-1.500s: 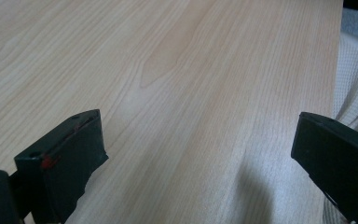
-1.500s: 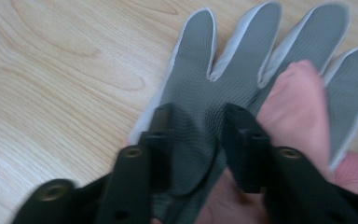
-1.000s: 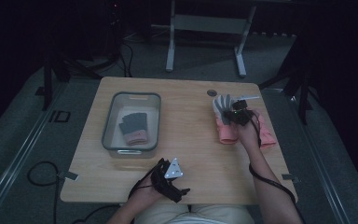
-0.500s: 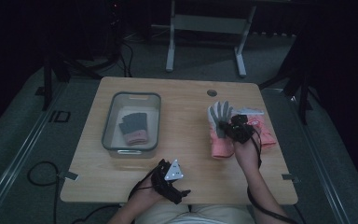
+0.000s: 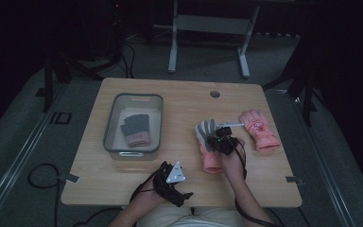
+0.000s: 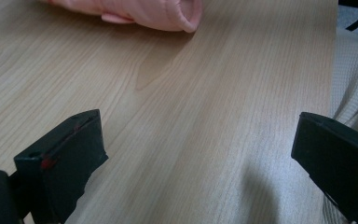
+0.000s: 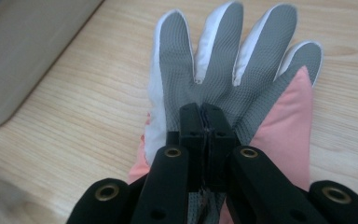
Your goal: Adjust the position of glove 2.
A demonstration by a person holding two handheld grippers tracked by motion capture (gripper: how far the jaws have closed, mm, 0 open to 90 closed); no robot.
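Your right gripper (image 5: 220,137) had its jaws clenched on the pink glove with the grey palm (image 7: 233,79), mid-bench. 1 dark knit glove (image 5: 134,128) lay in the clear plastic bin (image 5: 157,122); the other pink glove (image 5: 259,128) waited. Your left gripper (image 5: 172,178) rested with jaws released.

Your right gripper (image 5: 219,138) sits over the middle of the worktop (image 5: 179,94), jaws pinched tight together, forearm reaching in from the near edge. Your left gripper (image 5: 171,182) rests low at that near edge, jaws spread wide.
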